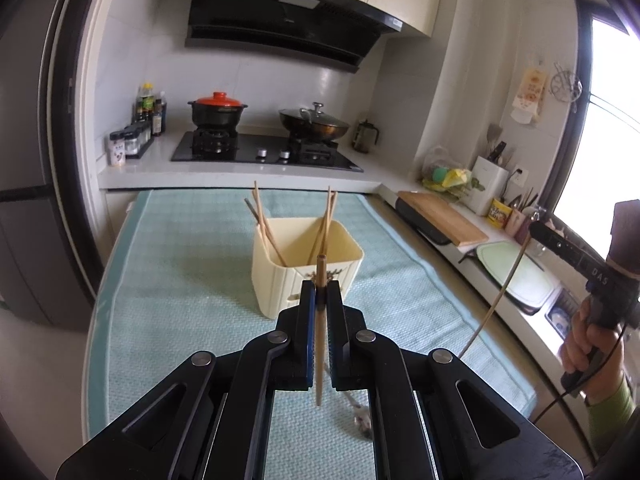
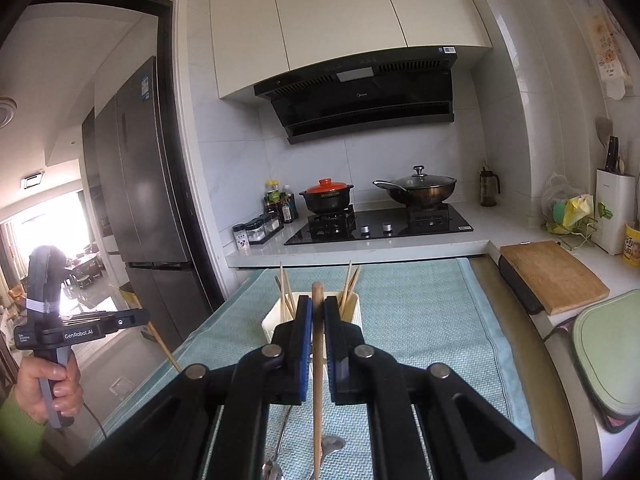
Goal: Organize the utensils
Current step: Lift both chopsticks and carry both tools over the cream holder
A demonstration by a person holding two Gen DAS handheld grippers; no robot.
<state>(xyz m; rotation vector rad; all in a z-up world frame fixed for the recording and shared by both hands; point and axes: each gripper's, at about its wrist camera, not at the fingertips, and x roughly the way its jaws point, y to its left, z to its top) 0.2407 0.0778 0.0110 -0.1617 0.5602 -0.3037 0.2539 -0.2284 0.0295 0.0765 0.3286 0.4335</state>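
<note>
1. Two grippers are each carrying one wooden chopstick toward the same cream holder, so this looks like the middle of the sorting, not the start.
2. On the left, the left gripper (image 1: 321, 289) is pinching its chopstick (image 1: 319, 332) between the blue pads, hanging close to upright, probably so the stick can drop tip-first into the opening.
3. Ahead of it, the cream utensil holder (image 1: 306, 264) is standing on the pale green mat (image 1: 180, 264), already leaning several chopsticks (image 1: 264, 224) against its left and right walls; the middle is staying free for more.
4. Further right, the right gripper (image 2: 318, 312) is clamping a second chopstick (image 2: 317, 380) the same way, lined up with the holder (image 2: 276, 322) beyond its tips.
5. Beneath that gripper, spoons (image 2: 334, 446) are lying on the mat near its front edge, seemingly waiting their turn.
6. Both sticks are hovering short of the rim, so the lowering is not yet done.
</note>
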